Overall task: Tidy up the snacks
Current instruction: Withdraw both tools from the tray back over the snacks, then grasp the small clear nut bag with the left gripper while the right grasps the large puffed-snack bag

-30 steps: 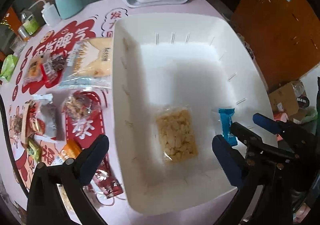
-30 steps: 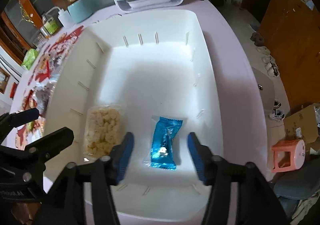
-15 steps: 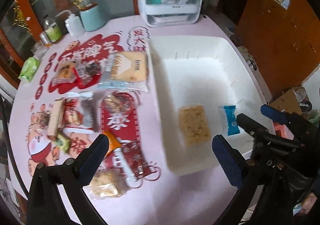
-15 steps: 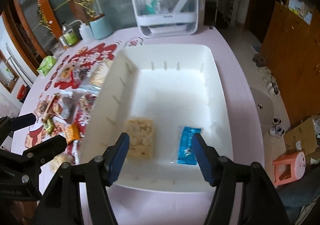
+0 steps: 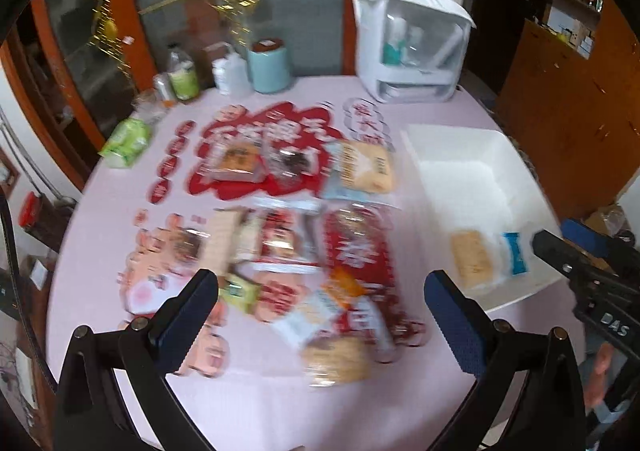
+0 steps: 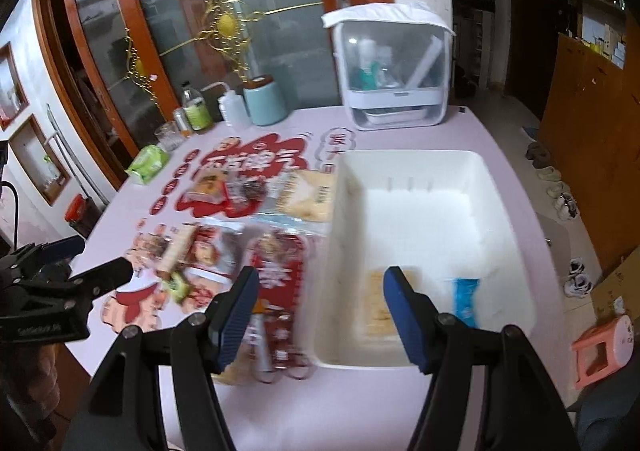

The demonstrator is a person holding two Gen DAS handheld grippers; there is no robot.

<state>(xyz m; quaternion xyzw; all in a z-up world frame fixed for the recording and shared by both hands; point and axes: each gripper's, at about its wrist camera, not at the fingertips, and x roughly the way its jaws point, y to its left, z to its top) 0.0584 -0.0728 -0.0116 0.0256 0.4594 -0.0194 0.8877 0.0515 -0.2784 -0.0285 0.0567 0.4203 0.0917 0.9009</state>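
Pink worktop (image 6: 360,411) with red printed decals, glass doors behind. White bin (image 6: 500,187) on the right side; inside, at its near end, a pale cracker pack (image 5: 472,259) and a blue wrapper (image 6: 464,301), apart. Loose snack packets (image 5: 288,239) spread left of the bin, blurred. Left claw (image 5: 320,315) wide open, empty, above the packets. Right claw (image 6: 316,315) open, empty, over the bin's near left corner.
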